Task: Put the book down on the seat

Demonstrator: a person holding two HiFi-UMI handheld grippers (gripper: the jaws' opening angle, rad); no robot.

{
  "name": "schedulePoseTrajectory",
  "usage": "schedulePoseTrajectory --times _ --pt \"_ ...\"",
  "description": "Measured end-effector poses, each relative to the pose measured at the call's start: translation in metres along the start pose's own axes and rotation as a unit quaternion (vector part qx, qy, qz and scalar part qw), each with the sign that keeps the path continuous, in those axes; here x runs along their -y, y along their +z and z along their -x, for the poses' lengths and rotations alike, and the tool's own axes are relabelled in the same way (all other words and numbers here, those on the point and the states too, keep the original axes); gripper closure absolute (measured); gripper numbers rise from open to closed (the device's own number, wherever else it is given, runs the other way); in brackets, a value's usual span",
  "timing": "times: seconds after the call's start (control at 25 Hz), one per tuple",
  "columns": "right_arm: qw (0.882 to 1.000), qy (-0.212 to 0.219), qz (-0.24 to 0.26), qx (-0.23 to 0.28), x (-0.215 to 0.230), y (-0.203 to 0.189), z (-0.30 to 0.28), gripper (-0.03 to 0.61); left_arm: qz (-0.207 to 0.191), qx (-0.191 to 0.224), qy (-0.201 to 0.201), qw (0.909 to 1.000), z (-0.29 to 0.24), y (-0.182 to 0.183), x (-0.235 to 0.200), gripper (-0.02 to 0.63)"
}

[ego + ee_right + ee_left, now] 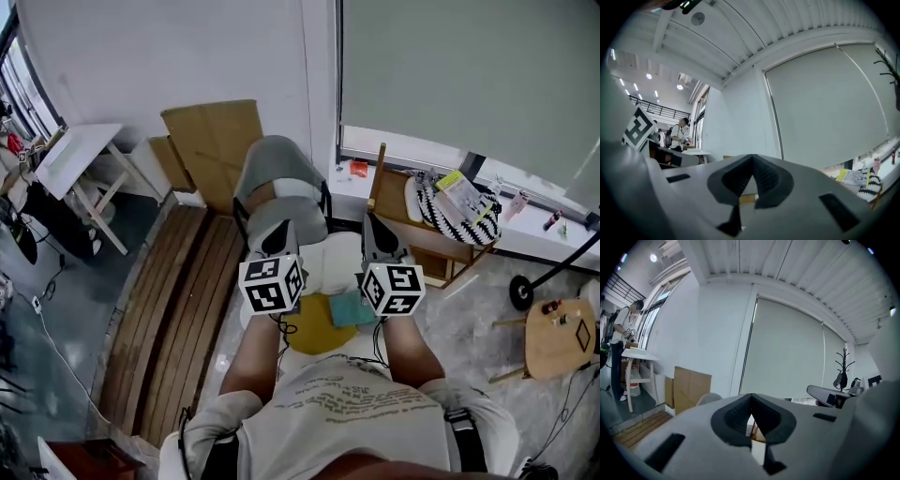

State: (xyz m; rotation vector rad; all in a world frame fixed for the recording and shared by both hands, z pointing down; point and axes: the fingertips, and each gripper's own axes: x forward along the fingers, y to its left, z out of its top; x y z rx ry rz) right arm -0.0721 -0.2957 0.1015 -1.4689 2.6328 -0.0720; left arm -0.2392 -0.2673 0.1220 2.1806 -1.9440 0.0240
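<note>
1. since both grippers point forward and upward, toward the wall and the window blind (787, 352), we think they are kept away from the work and are not reaching for anything.
2. the left gripper (751, 404) has its jaws clenched together with nothing between them; only a thin slit shows between the dark pads.
3. the right gripper (752, 171) is the same: its jaws are pressed together and empty.
4. the book (349, 311), a teal one, lies flat on the round yellow seat (311, 339), just below the two grippers and close in front of us; no jaw touches it.
5. because the book rests there by itself and both grippers are free, we judge that the putting down is already done.
6. the right edge of the book is covered by the marker cube (392, 289) of the right gripper, so we cannot see its full outline or read its cover.
7. what carries the yellow seat is hidden under our arms and the grippers; a white rounded surface (333, 262) shows beyond it, and we cannot tell if it belongs to the same seat.
8. neither gripper view shows the book or the seat, because both cameras look above them.
9. the grey chair (281, 173) stands further away near the wall, and its lower part is partly hidden behind the left gripper.
</note>
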Motion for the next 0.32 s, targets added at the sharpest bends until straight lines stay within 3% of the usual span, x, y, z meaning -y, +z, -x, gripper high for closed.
schedulePoseTrajectory --times 0.32 --pt "1.0 0.005 -0.003 -0.004 -0.009 -0.009 -0.005 0.552 -0.012 -0.003 -0.007 0.9999 -0.004 0.0 -0.001 0.594"
